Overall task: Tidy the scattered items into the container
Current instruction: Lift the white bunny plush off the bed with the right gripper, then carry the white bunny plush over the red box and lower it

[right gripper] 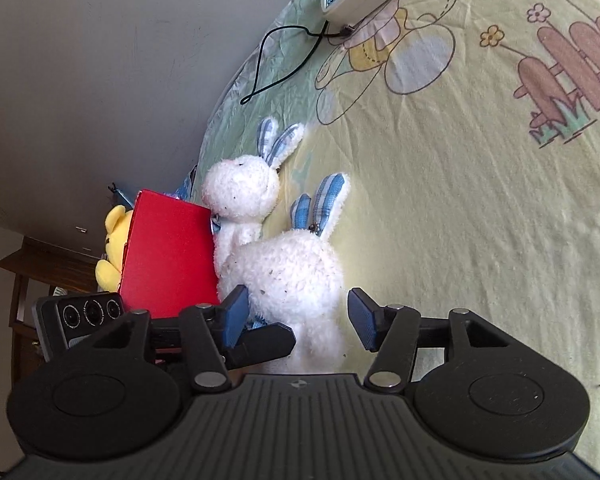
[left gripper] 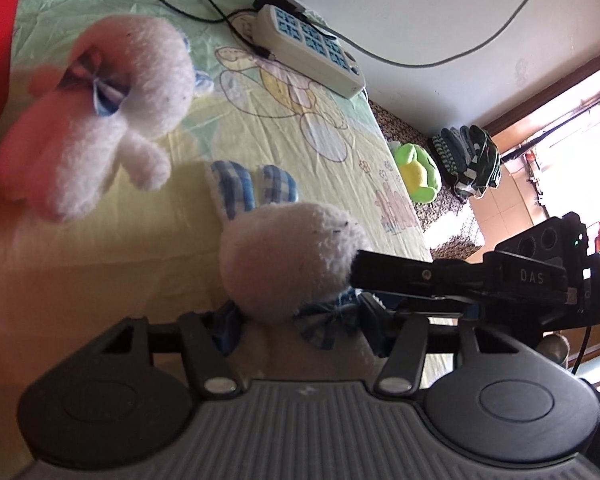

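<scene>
Left wrist view: the left claw [left gripper: 300,330] is clenched on the near rabbit [left gripper: 288,256], its fingers pressed into the plush body just under the checked bow. The rabbit's blue-checked ears [left gripper: 252,190] point toward 11 o'clock. The right claw [left gripper: 356,274] reaches in from 3 o'clock, one finger lying against the rabbit's head. The far rabbit [left gripper: 96,120] lies at 10 o'clock on the bed sheet [left gripper: 148,248]. A power strip [left gripper: 308,50] sits at 12 o'clock beside the wall, and a green plush [left gripper: 416,174] lies off the bed at 2 o'clock.

Right wrist view: the right claw [right gripper: 296,322] is released, its blue pads spread to either side of the near rabbit [right gripper: 288,268]; whether the left pad touches the fur is hard to tell. The far rabbit [right gripper: 240,196] lies at 11 o'clock, touching the red container [right gripper: 168,252]. A yellow plush [right gripper: 114,244] sits behind the container at 9 o'clock.
</scene>
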Motion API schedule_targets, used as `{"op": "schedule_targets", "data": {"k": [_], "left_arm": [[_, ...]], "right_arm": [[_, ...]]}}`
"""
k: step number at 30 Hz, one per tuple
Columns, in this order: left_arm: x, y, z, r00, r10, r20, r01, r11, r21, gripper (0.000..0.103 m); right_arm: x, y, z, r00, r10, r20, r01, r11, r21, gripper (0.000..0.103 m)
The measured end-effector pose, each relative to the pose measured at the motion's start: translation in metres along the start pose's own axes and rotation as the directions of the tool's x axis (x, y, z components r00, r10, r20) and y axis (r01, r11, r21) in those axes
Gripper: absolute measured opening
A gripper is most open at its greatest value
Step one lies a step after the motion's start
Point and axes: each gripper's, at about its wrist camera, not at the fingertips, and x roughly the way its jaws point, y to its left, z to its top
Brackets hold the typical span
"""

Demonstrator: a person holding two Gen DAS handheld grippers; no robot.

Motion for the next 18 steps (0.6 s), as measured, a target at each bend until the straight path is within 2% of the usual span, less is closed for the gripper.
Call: {"op": "schedule_targets", "data": {"k": [4, 5, 9, 14, 18], "left_arm": [[-0.001, -0.001, -0.003, 1.0, 0.01, 0.027, -0.009, 0.999, -0.044, 0.057], [-0.001, -0.005, -0.005, 0.999, 0.025, 0.03, -0.023, 0.999, -0.034, 0.057], [-0.002, -0.024, -0.009, 0.998, 0.055, 0.044, -0.056, 0.998, 0.026, 0.057], [-0.01, -0.052, -0.01, 0.997, 0.037, 0.061, -0.043, 0.994, 0.101, 0.057], [-0.025, -0.081, -0.008, 0.993, 0.045, 0.107, -0.065, 0.981, 0.186, 0.057]], "right_arm": [[0.008, -0.007, -0.004, 0.998, 0.062, -0.016, -0.061, 0.995, 0.079, 0.057], [0.007, -0.007, -0.005, 0.997, 0.072, -0.013, -0.07, 0.994, 0.086, 0.052], [-0.003, -0.006, -0.009, 0.997, 0.077, 0.007, -0.078, 0.991, 0.107, 0.044], [-0.031, 0.0, -0.017, 0.993, 0.097, 0.068, -0.105, 0.986, 0.133, 0.044], [-0.055, 0.022, -0.021, 0.989, 0.089, 0.122, -0.098, 0.993, 0.068, 0.044]]}}
